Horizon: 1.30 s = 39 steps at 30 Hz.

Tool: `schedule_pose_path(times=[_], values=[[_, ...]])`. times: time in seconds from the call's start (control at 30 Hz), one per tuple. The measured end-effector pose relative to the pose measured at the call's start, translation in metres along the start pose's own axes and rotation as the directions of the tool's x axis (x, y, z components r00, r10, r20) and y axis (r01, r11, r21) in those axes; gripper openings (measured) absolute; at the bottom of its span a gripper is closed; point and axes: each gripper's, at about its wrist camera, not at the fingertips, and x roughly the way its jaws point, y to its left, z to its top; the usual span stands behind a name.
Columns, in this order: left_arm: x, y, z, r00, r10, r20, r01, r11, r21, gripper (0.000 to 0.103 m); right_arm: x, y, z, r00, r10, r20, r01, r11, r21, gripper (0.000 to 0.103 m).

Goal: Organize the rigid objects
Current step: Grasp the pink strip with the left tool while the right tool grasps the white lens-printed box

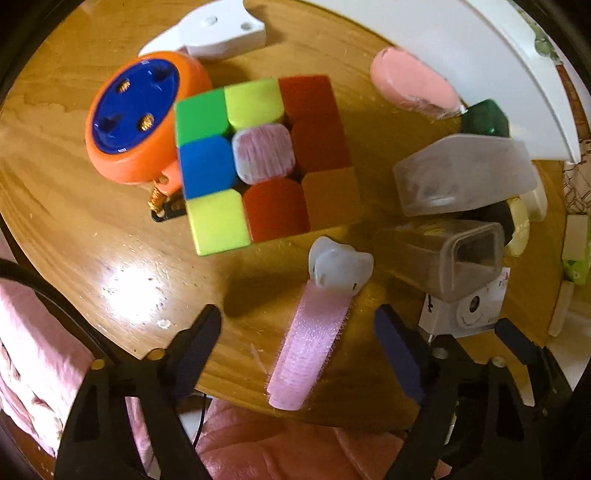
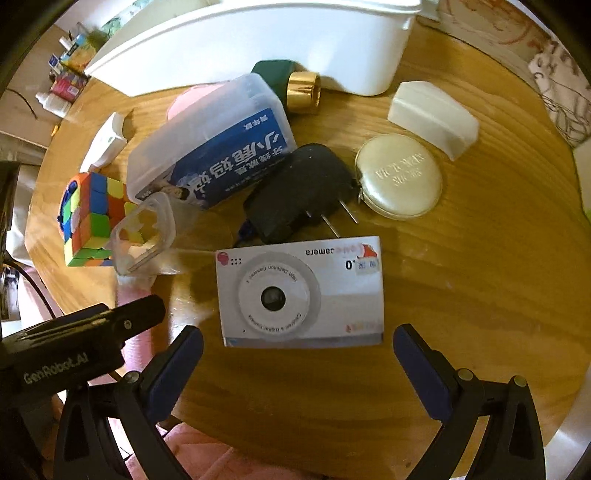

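Observation:
A colour cube [image 1: 262, 162] sits mid-table, touching an orange and blue disc [image 1: 140, 114]; the cube also shows in the right wrist view [image 2: 88, 221]. A pink strap with a white clip [image 1: 314, 332] lies between my open, empty left gripper's [image 1: 299, 339] fingers. My right gripper [image 2: 297, 365] is open and empty, just in front of a white toy camera [image 2: 301, 291]. Behind it lie a black plug adapter [image 2: 301, 192], a blue-labelled clear box [image 2: 218, 147], a small clear case [image 2: 144, 232], a round cream compact [image 2: 399, 177] and a white block [image 2: 432, 118].
A white bin [image 2: 258, 44] stands at the table's back edge, with a green and gold bottle [image 2: 291, 85] and a pink oval object [image 1: 413, 85] against it. A white plastic part [image 1: 218, 33] lies at the far left. The round wooden table's [image 2: 461, 295] edge is close to both grippers.

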Motion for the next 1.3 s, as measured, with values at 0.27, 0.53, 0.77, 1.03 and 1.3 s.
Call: schedule_pose_path(times=[0.27,0.53,0.77,1.03,1.3], values=[[0.015,-0.005,0.021,0.999,0.031,-0.027,-0.031,1.000,-0.003,0.060,0.014,-0.008,0.013,0.999,0.008,-0.048,-0.010,1.000,-0.023,0.102],[0.012,-0.013,0.039,0.997,0.070,-0.038,-0.071,0.997,-0.025,0.037,0.033,0.005,0.029,0.998,-0.014,-0.067,0.011,0.999,-0.047,0.099],[0.005,0.002,0.038,0.997,0.055,-0.056,-0.059,0.996,-0.065,0.027,0.050,0.035,0.050,0.997,-0.054,-0.055,0.049,0.995,-0.083,0.093],[-0.003,0.002,0.036,0.996,0.051,-0.067,-0.054,0.998,-0.044,0.027,0.055,0.046,0.047,0.998,-0.051,-0.034,0.049,0.998,-0.049,0.093],[0.007,0.002,0.018,0.996,-0.055,-0.077,0.054,0.998,-0.016,0.026,0.065,0.052,0.039,0.998,-0.047,-0.041,0.048,0.998,0.028,0.093]])
